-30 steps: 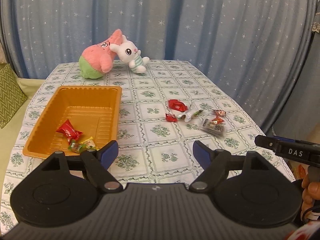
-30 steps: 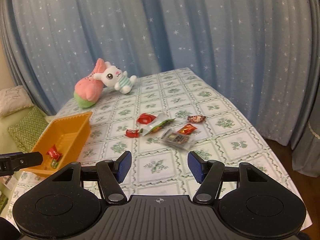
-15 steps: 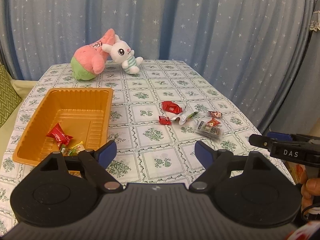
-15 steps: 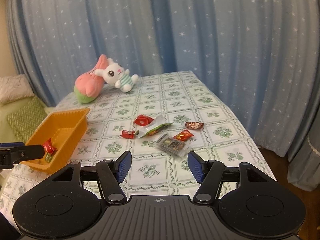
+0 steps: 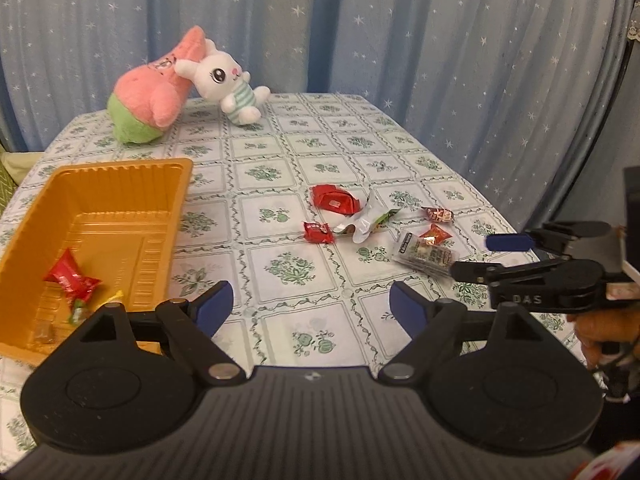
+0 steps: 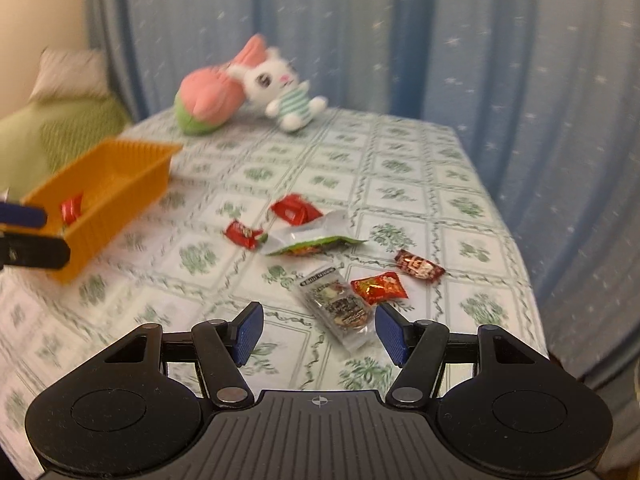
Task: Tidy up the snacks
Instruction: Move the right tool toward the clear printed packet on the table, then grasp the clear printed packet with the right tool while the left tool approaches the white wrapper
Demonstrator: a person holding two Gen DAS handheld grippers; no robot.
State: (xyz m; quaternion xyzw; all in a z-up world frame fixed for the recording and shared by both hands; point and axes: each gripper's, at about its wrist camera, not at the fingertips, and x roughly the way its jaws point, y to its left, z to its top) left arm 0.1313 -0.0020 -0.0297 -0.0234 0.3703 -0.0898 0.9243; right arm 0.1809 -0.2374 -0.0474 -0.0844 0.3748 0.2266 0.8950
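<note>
An orange tray on the table's left holds a red snack and a small yellow-green one. Several loose snacks lie mid-right: a big red pack, a small red one, a silver-green pouch, a clear nut packet, an orange-red candy and a dark red candy. My left gripper is open and empty over the table's near edge. My right gripper is open and empty, just before the clear packet; it also shows in the left wrist view.
A pink-and-green plush and a white bunny plush lie at the table's far end. Blue starred curtains hang behind and to the right. Green cushions sit left of the table. The table edge drops off on the right.
My right gripper has moved forward and down towards the snack pile, now close to the clear packet. My left gripper has shifted slightly right. Both stay open.
</note>
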